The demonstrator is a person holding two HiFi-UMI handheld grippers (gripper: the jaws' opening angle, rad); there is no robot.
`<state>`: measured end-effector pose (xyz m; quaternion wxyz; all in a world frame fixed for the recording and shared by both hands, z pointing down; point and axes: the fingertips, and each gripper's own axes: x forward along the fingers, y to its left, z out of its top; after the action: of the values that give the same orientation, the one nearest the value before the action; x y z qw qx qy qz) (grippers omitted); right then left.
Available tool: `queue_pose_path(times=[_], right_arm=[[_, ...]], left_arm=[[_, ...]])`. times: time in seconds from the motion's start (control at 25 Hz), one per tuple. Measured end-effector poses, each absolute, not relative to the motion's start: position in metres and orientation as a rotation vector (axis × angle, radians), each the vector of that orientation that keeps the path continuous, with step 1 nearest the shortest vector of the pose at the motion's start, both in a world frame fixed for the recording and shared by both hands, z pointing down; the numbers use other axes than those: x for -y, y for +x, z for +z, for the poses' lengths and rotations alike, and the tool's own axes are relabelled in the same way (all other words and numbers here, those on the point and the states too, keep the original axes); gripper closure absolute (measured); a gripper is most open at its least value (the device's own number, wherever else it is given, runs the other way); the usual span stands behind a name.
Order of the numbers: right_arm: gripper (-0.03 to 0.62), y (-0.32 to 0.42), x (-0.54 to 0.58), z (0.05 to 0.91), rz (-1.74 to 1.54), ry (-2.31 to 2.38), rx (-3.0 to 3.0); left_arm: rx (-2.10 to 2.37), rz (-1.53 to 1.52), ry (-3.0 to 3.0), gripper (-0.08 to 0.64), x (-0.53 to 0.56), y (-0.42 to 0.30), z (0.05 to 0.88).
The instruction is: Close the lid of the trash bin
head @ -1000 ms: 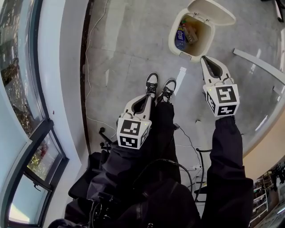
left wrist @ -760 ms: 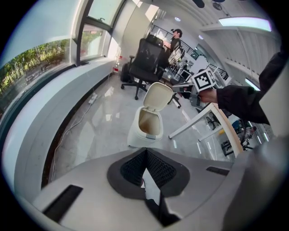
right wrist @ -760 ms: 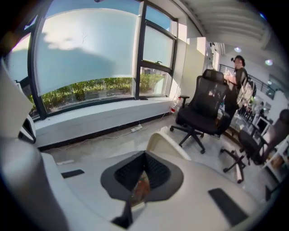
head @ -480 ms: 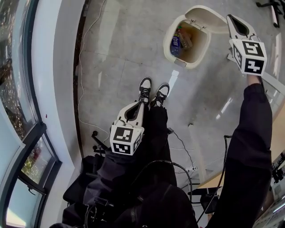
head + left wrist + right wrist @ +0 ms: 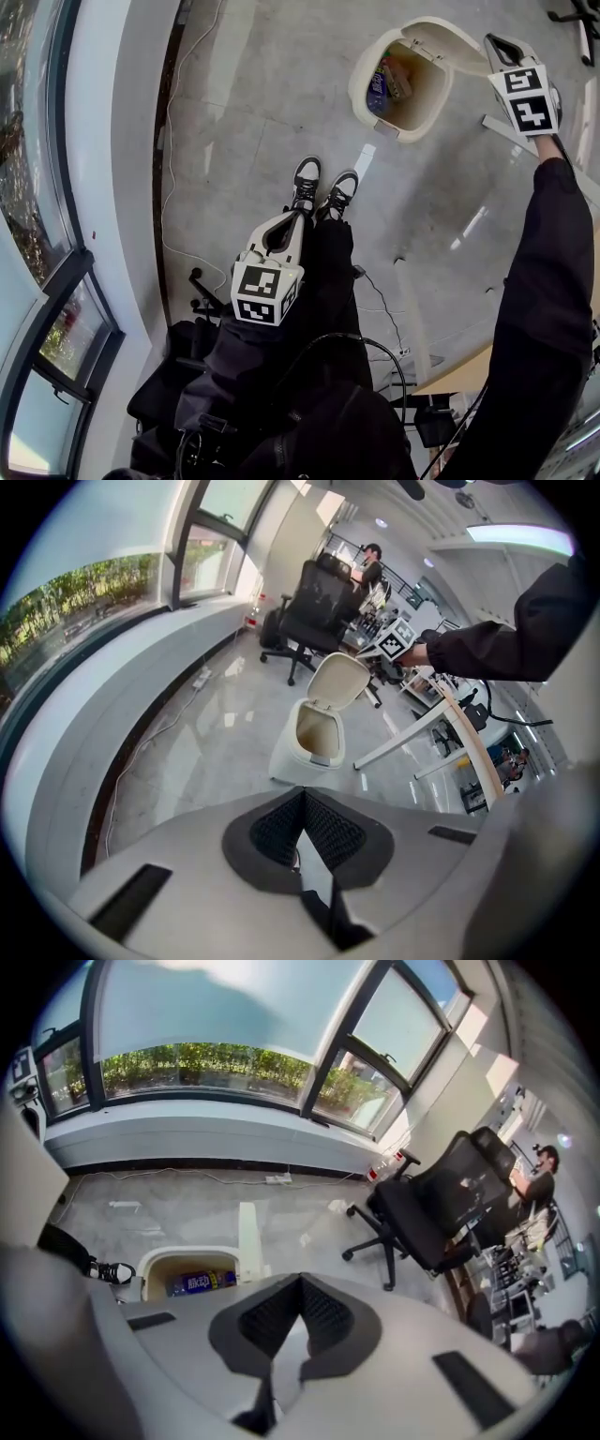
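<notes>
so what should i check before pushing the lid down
1. Lid open and upright: ok, ready to push.
2. Right gripper on the lid's outer side, near its top edge: ok.
3. Right gripper touching the lid: cannot tell.
4. Right gripper shut and empty: ok.
5. Rubbish sits below the trash bin rim: ok.
6. Left gripper shut, low by the legs, away from the bin: ok.

You are standing in an open-plan office. Noted: black swivel chairs [image 5: 441, 1208] on castors, a long desk [image 5: 450, 726] on white legs, a person [image 5: 372, 560] at cluttered workstations behind, a polished grey floor [image 5: 262, 122], and a curved window wall [image 5: 216, 1063] facing greenery.
</notes>
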<state>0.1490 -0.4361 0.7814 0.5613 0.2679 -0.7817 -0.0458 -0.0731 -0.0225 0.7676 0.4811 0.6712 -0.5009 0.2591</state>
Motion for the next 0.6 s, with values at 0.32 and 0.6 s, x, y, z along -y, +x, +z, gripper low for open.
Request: queue_pose_path(times=[0.32, 0.6], right_arm=[[0.591, 0.126, 0.343, 0.809, -0.140, 0.465, 1.875], [0.591, 0.117, 0.270, 0.850, -0.044, 0.437, 1.888]], left_arm=[[1.211, 0.620, 1.658, 0.560, 0.021, -0.064, 0.766], [1.202, 0.636, 1.657, 0.560, 0.009, -0.067, 0.768]])
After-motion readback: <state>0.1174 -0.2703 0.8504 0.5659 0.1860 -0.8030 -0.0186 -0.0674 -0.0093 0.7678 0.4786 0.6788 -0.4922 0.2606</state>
